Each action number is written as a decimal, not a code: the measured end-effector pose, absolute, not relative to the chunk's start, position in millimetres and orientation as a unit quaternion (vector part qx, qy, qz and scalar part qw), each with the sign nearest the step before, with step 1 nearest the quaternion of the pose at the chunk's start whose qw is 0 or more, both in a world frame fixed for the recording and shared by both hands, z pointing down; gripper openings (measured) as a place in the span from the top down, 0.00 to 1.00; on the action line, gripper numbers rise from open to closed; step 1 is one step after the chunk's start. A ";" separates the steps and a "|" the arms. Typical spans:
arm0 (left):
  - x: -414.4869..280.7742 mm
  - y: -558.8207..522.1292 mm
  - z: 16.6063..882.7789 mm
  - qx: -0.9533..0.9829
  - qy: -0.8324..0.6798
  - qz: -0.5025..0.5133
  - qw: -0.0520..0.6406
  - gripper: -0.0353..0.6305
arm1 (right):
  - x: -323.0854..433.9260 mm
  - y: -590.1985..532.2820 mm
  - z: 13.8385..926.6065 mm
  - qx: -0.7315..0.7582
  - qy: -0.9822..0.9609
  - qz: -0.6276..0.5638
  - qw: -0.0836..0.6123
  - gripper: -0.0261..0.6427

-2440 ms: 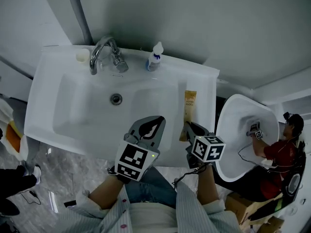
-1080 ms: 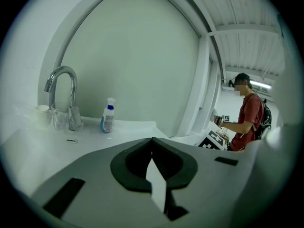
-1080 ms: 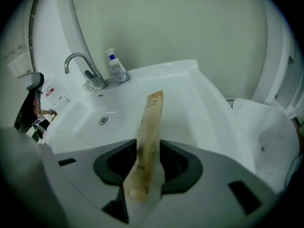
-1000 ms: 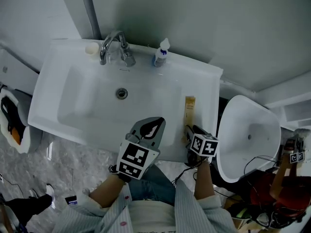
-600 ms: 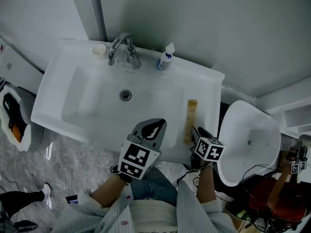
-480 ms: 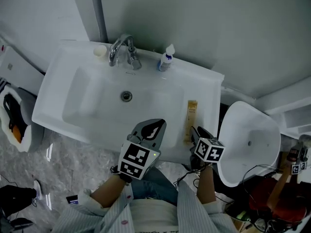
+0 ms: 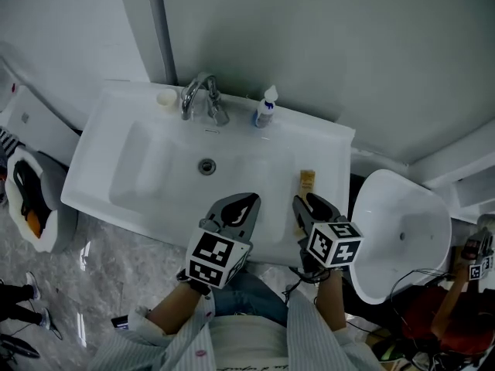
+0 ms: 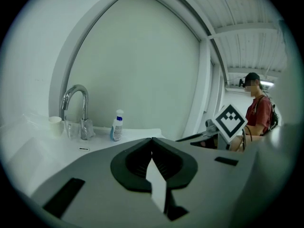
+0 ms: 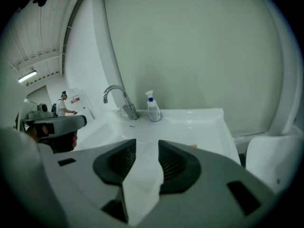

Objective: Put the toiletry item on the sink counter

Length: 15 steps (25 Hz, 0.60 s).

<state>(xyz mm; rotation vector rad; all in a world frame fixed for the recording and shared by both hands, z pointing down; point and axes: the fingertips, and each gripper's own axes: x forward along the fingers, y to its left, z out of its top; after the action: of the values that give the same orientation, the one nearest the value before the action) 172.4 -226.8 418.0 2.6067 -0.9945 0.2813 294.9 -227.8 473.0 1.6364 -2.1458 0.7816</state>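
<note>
The toiletry item, a flat tan packet (image 7: 306, 182), lies on the right side of the white sink counter (image 7: 332, 141). Its near end is hidden under my right gripper (image 7: 306, 202), which hangs over it, open, with nothing between its jaws. In the right gripper view (image 9: 147, 144) only a tan corner of the packet (image 9: 194, 146) shows past the jaw. My left gripper (image 7: 241, 202) is shut and empty over the front edge of the basin; its jaws meet in the left gripper view (image 8: 152, 139).
A chrome faucet (image 7: 203, 96), a small cup (image 7: 165, 99) and a spray bottle (image 7: 265, 107) stand along the back of the counter. A second white basin (image 7: 400, 232) sits to the right, with a person in red (image 7: 456, 304) beyond it.
The head camera has drawn back and the sink looks smaller. My right gripper has risen over the packet and hides more of it. The packet still lies on the counter; the left gripper has barely moved.
</note>
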 end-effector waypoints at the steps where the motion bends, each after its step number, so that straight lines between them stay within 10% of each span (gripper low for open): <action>1: 171.0 -227.8 415.3 0.916 -0.351 0.097 0.166 0.92 | 288.7 -230.6 462.9 0.570 -0.761 0.266 0.158 0.73; 15: 156.4 -244.6 354.8 0.924 -0.357 0.053 0.123 0.92 | 220.0 -245.4 353.7 0.535 -0.825 0.160 0.083 0.81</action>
<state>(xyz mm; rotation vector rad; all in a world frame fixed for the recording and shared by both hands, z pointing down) 156.4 -244.6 354.8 2.6963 -1.0410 0.1555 220.0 -245.4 353.7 1.5986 -2.4636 0.4789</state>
